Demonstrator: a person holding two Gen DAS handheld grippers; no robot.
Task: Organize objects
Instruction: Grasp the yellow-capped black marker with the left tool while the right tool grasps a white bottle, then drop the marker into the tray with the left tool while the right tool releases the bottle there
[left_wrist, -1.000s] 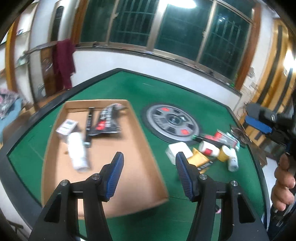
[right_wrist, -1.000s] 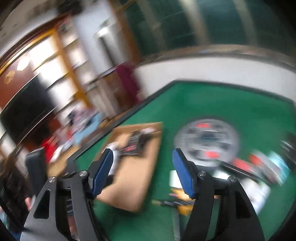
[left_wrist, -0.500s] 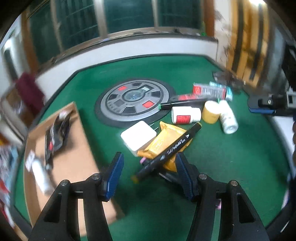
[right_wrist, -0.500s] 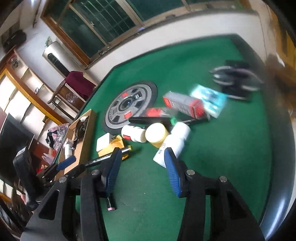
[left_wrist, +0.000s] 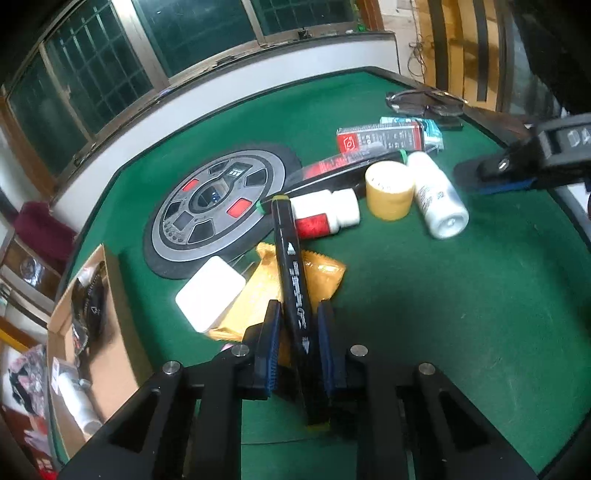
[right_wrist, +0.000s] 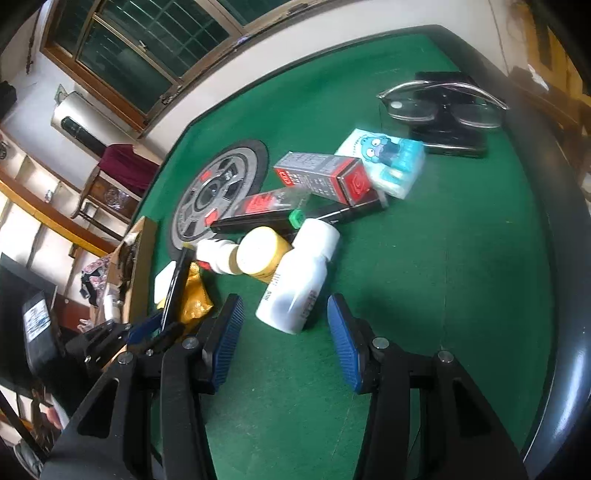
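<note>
A black marker (left_wrist: 291, 266) lies over an orange packet (left_wrist: 321, 273) on the green table, and my left gripper (left_wrist: 299, 310) is shut on its near half. The left gripper (right_wrist: 147, 328) and the marker (right_wrist: 176, 280) also show at the left of the right wrist view. My right gripper (right_wrist: 284, 306) is open, its pads standing apart on either side of the base of a lying white bottle (right_wrist: 299, 280) without touching it. In the left wrist view the right gripper (left_wrist: 495, 177) is beside that white bottle (left_wrist: 437, 195). A yellow-capped jar (right_wrist: 260, 254) rests against the bottle.
A white charger (left_wrist: 210, 291), a red-labelled bottle (left_wrist: 325, 218), a red box (right_wrist: 325, 177), a blue-and-white pack (right_wrist: 388, 158) and glasses (right_wrist: 443, 103) lie around. A round grey panel (left_wrist: 221, 206) sits mid-table. A cardboard box (left_wrist: 122, 332) with several items stands left.
My left gripper swung from over the box to the pile, came down and shut on the black marker. My right gripper sank toward the white bottle and narrowed.
</note>
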